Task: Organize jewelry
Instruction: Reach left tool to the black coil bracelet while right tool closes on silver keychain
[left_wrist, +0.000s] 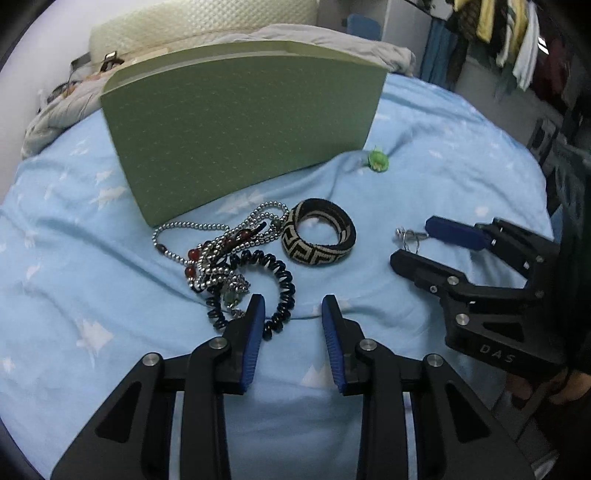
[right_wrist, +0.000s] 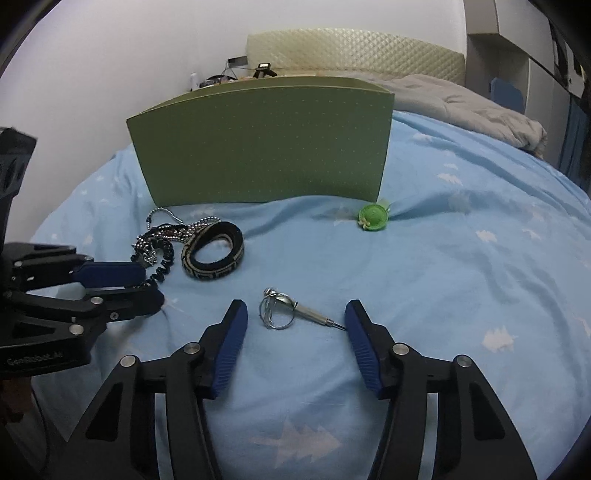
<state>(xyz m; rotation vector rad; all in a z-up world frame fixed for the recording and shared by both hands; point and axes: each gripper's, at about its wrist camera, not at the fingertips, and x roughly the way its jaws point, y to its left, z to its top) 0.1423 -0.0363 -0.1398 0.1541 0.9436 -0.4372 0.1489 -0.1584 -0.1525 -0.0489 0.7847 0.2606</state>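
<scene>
A green box (left_wrist: 240, 136) stands on the blue bedsheet (left_wrist: 443, 177); it also shows in the right wrist view (right_wrist: 266, 147). In front of it lie tangled bead necklaces (left_wrist: 218, 254), a black spiral bracelet (left_wrist: 280, 291) and a black-and-cream woven bangle (left_wrist: 319, 232). A small green hat-shaped piece (right_wrist: 373, 218) lies by the box's right corner. A silver ring piece with a metal pin (right_wrist: 284, 314) lies between my right gripper's open fingers. My left gripper (left_wrist: 293, 306) is open, just before the spiral bracelet. My right gripper (right_wrist: 293, 314) is open and empty.
A grey blanket (right_wrist: 461, 99) and a cream headboard (right_wrist: 351, 48) lie behind the box. Hanging clothes (left_wrist: 517, 37) are at the far right. The left gripper shows at the left of the right wrist view (right_wrist: 146, 282).
</scene>
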